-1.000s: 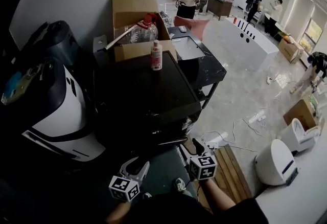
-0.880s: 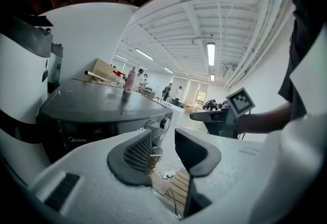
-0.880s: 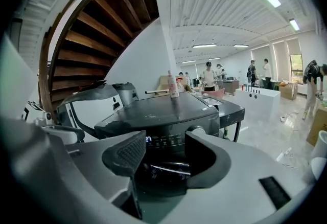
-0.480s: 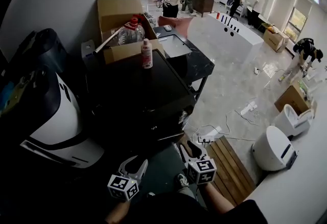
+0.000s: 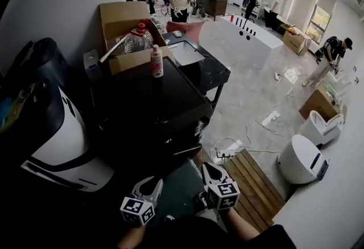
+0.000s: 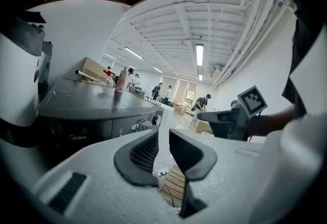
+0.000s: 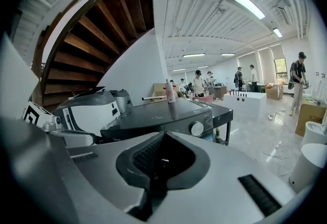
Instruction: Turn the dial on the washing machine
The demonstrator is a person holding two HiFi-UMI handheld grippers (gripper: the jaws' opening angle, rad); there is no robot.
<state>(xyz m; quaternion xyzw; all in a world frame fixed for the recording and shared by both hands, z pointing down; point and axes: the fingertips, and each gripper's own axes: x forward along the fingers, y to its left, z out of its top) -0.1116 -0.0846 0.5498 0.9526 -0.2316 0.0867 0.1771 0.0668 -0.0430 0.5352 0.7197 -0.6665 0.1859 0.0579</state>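
The washer, dark with a flat black top, stands in front of the person. Both grippers are held low before its front, apart from it. The dial is a round silver knob at the right end of the front panel, just under the top's front right corner. In the left gripper view it shows small beside a lit display. Neither gripper touches it. The left gripper points up toward the panel; its jaws are closing, with a narrow gap between the pads and nothing in that gap. The right gripper sits just to the right of it, a little nearer the washer. Its jaws are pressed together and hold nothing; the right gripper view shows the two dark pads meeting. A bottle stands upright near the far edge of the washer's top. An open box sits just behind that edge. People stand well beyond the washer at the far end of the room.
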